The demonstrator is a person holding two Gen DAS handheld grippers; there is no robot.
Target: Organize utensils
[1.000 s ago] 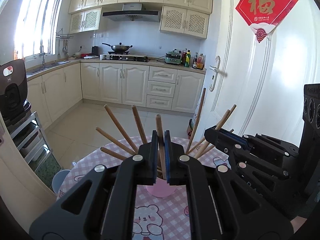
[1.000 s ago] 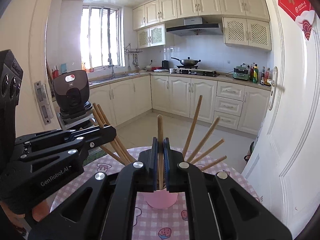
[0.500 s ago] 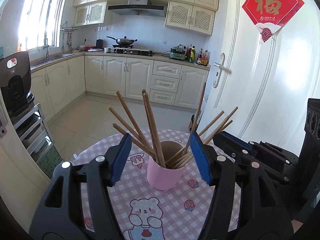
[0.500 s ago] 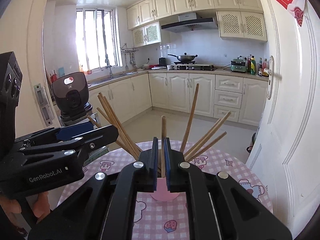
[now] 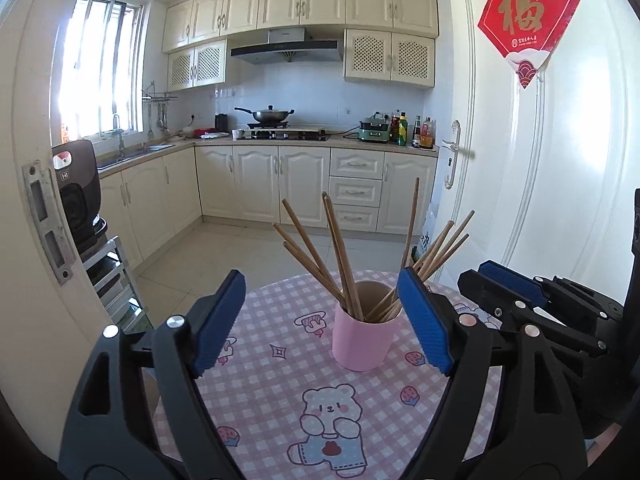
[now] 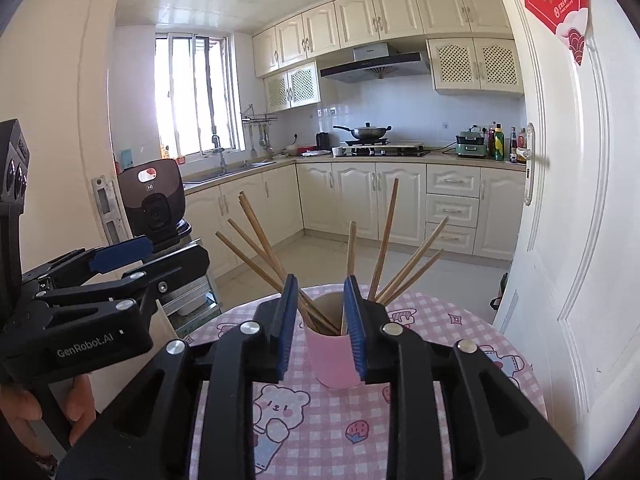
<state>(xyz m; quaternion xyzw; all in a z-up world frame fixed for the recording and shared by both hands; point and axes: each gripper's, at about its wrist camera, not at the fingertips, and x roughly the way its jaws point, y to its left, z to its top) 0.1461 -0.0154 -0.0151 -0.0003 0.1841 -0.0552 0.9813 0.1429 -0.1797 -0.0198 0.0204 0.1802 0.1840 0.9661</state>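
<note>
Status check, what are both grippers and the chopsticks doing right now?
Left gripper open, empty. Right gripper just opening, nothing gripped. Chopsticks all standing in pink cup on checkered tablecloth. Nothing in the way.

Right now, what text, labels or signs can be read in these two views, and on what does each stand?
"GenRobot.AI": white lettering on the side of the left gripper.
"福": large gold character on the red diamond door hanging.
Small gold line under that character: too small to read.
Small white badge on the dark appliance: too small to read for sure.
Bottle labels on the counter: too small to read.
</note>
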